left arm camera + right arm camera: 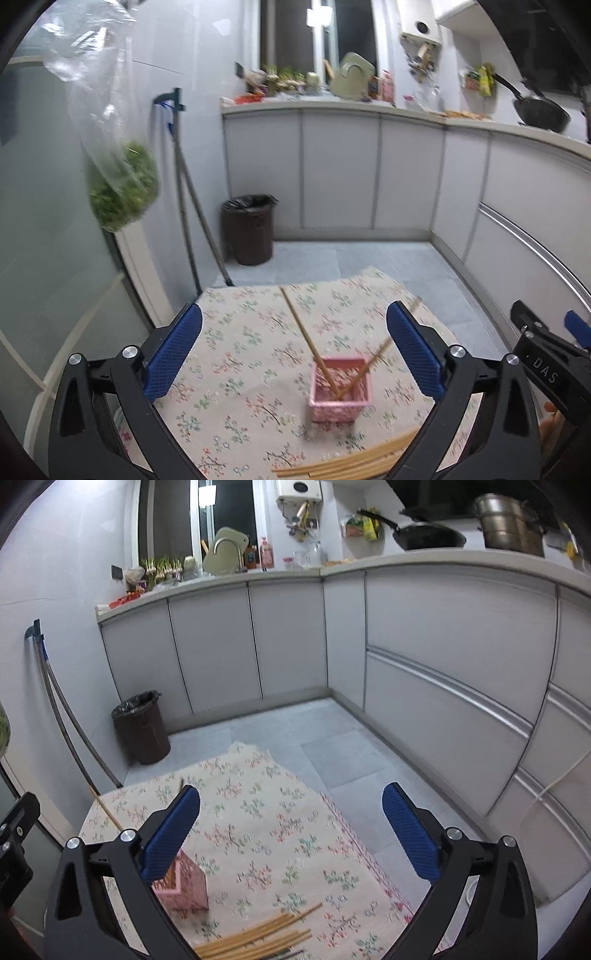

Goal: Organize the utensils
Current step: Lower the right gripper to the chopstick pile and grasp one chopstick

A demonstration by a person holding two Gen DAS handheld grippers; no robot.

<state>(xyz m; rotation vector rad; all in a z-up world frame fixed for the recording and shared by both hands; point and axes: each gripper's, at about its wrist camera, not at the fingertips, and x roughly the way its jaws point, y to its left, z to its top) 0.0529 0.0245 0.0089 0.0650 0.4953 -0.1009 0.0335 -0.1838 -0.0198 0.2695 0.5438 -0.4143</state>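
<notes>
Both claws stand wide apart with nothing between their blue pads: the left claw (293, 350) hangs over the pink box (340, 391), the right claw (291, 834) just right of it. Two chopsticks (306, 336) lean crossed in the box. More sticks (258, 938) lie loose on the flowered cloth (280, 812) nearby, closer to the camera.

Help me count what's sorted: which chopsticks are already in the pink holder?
The two wooden chopsticks standing crossed in the square pink basket; the rest lie in a loose pile on the floral cloth.
</notes>
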